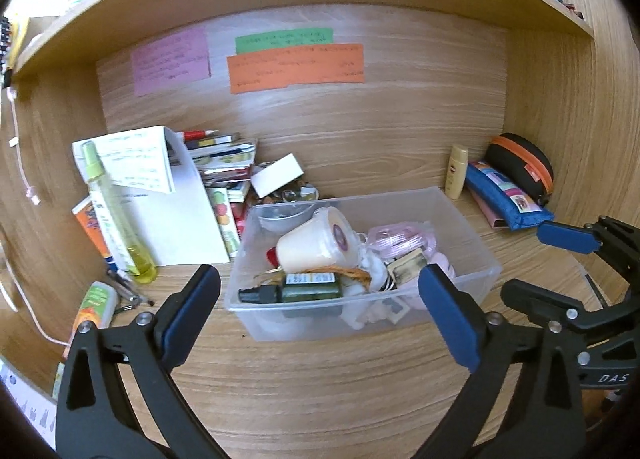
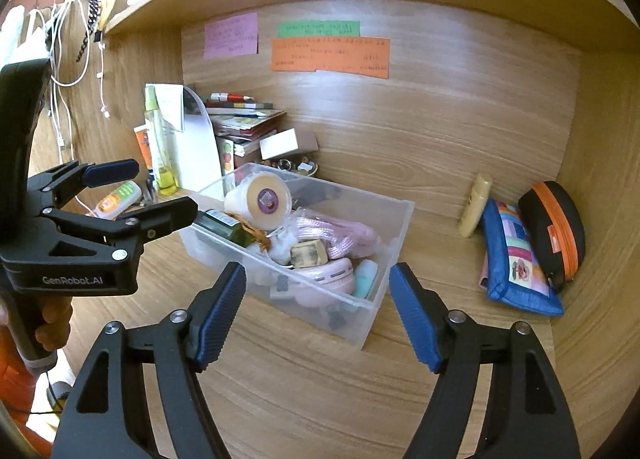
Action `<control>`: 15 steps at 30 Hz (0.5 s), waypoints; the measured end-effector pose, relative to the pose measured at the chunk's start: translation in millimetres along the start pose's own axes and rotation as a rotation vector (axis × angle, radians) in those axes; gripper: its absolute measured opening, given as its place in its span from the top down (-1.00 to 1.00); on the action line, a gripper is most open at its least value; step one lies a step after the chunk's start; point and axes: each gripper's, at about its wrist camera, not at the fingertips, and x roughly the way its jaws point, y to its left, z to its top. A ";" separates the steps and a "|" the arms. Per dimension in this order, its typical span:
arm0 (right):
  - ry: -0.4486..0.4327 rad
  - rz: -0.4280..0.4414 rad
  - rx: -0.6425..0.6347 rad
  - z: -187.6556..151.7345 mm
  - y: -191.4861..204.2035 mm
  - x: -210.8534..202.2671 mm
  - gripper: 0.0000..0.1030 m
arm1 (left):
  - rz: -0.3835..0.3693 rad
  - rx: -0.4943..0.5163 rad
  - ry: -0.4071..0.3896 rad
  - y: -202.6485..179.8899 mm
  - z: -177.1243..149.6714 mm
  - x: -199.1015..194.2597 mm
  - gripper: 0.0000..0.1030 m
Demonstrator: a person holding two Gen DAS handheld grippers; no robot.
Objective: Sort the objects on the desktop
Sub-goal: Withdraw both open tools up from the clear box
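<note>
A clear plastic bin [image 1: 280, 323] [image 2: 360, 323] stands on the wooden desk. It holds a cream tub with a purple sticker [image 1: 316, 243] [image 2: 260, 203], a dark green bottle [image 1: 304, 287], a pink cord [image 1: 400, 237], a pink round device [image 2: 324, 283] and other small items. My left gripper [image 1: 319, 273] is open just in front of the bin's near wall, its pads apart from it. My right gripper [image 2: 318, 273] is open before the bin's near corner, holding nothing. Each gripper shows in the other's view: the left gripper [image 2: 154, 191] at the left edge, the right gripper [image 1: 548, 263] at the right edge.
A yellow spray bottle [image 1: 116, 219], a white paper stand [image 1: 176, 211], stacked books [image 1: 224, 155] and an orange-green tube [image 1: 96, 303] crowd the left. A cream tube [image 1: 456, 175], a blue pencil case [image 1: 508, 195] and a black-orange case [image 1: 524, 163] lie at the right. A shelf hangs overhead.
</note>
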 end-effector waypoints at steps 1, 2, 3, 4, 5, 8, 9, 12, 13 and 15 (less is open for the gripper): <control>-0.002 0.000 0.004 -0.9 1.4 -2.0 -0.43 | 0.005 0.002 -0.003 -0.1 -1.3 -2.7 -0.96; -0.004 0.000 0.007 -1.6 2.4 -3.4 -0.46 | 0.006 0.004 -0.005 -0.2 -2.4 -4.8 -0.96; -0.008 -0.002 0.010 -2.5 3.5 -5.2 -0.47 | 0.005 0.007 -0.006 -0.5 -3.7 -7.2 -0.96; -0.009 -0.002 0.012 -2.9 4.0 -6.2 -0.47 | 0.004 0.007 -0.007 -0.8 -4.3 -8.4 -0.96; -0.010 -0.002 0.016 -3.5 4.6 -7.6 -0.47 | 0.004 0.008 -0.008 -1.3 -5.6 -10.5 -0.96; -0.016 -0.002 0.028 -5.8 5.9 -12.0 -0.48 | -0.001 0.004 -0.014 -2.2 -7.6 -15.2 -0.97; -0.017 -0.003 0.033 -6.1 6.4 -12.9 -0.49 | -0.004 0.000 -0.017 -2.3 -8.5 -17.2 -0.97; -0.017 -0.001 0.047 -9.0 5.8 -16.1 -0.51 | -0.008 -0.006 -0.019 -3.5 -10.4 -21.0 -0.97; -0.015 -0.002 0.053 -10.4 5.2 -16.7 -0.52 | -0.010 -0.007 -0.020 -3.7 -11.1 -22.0 -0.97; -0.010 -0.002 0.057 -12.6 4.4 -17.6 -0.54 | -0.019 -0.011 -0.018 -4.6 -12.6 -23.3 -0.97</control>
